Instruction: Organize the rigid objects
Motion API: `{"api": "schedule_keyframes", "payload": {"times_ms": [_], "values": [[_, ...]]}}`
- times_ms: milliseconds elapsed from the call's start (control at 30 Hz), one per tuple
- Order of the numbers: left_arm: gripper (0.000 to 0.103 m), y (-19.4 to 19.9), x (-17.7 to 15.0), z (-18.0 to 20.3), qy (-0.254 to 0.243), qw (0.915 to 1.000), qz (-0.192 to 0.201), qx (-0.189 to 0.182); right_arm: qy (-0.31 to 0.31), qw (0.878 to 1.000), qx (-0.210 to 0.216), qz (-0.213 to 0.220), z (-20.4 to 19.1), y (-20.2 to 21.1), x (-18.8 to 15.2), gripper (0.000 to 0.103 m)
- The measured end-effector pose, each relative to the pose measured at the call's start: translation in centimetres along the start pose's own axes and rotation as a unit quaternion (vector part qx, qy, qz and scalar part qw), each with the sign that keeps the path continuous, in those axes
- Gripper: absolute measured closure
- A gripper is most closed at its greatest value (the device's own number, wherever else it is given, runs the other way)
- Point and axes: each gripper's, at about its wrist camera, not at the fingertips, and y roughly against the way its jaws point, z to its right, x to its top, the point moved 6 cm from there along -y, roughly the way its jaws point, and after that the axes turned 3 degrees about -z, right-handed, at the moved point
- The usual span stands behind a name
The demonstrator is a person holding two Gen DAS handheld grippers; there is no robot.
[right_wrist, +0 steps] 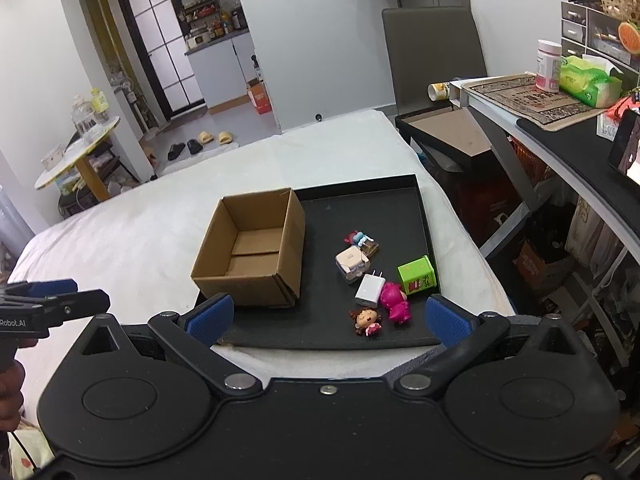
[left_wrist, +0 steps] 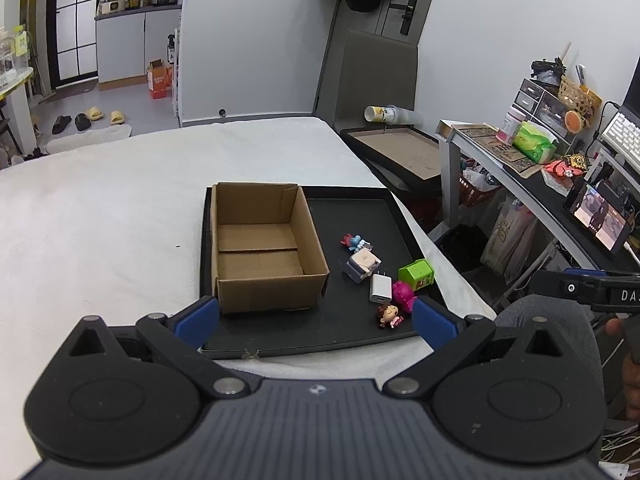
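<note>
I have both tools hovering over the near edge of the black tray (left_wrist: pixel 352 208), which lies on the white bed (left_wrist: pixel 100 208). My left tool (left_wrist: pixel 316 320) is spread wide with nothing between its blue pads, and my right tool (right_wrist: pixel 328 316) is equally wide and empty.

The open cardboard box (left_wrist: pixel 260 240) fills the tray's left side, empty inside. The small things cluster toward the tray's right edge and near right corner: a blue and red figure (right_wrist: pixel 358 238) farthest back, a white cube adapter (right_wrist: pixel 351 263) just in front of it, then a white plug charger (right_wrist: pixel 370 290) touching a pink figure (right_wrist: pixel 394 300). A green carton (right_wrist: pixel 417 275) stands just right of those, against the right edge. A brown-haired doll (right_wrist: pixel 366 321) lies nearest me.
</note>
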Motion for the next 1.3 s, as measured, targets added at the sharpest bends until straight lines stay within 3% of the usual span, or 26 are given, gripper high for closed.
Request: {"api": "schedule_keyframes", "payload": {"times_ms": [567,700,1033,1300], "values": [[0.001,-5.2,0.3,-2.5,0.031,0.9986,-0.040,0.015,-0.046,0.999,0.003,-0.010,2.8,-3.9,0.6,0.000],[0.001,-6.6,0.4,-3.4,0.039,0.9972,-0.059,0.025,-0.059,0.998,0.012,-0.023,3.1,-5.5,0.8,0.000],[0.003,-9.0,1.3,-5.6,0.070,0.9946,-0.061,0.047,-0.089,0.994,0.006,-0.060,4.5,-9.0,0.8,0.001],[0.004,-10.7,1.9,-6.8,0.082,0.9924,-0.070,0.061,-0.101,0.989,0.006,-0.106,5.3,-11.9,0.8,0.014]]}}
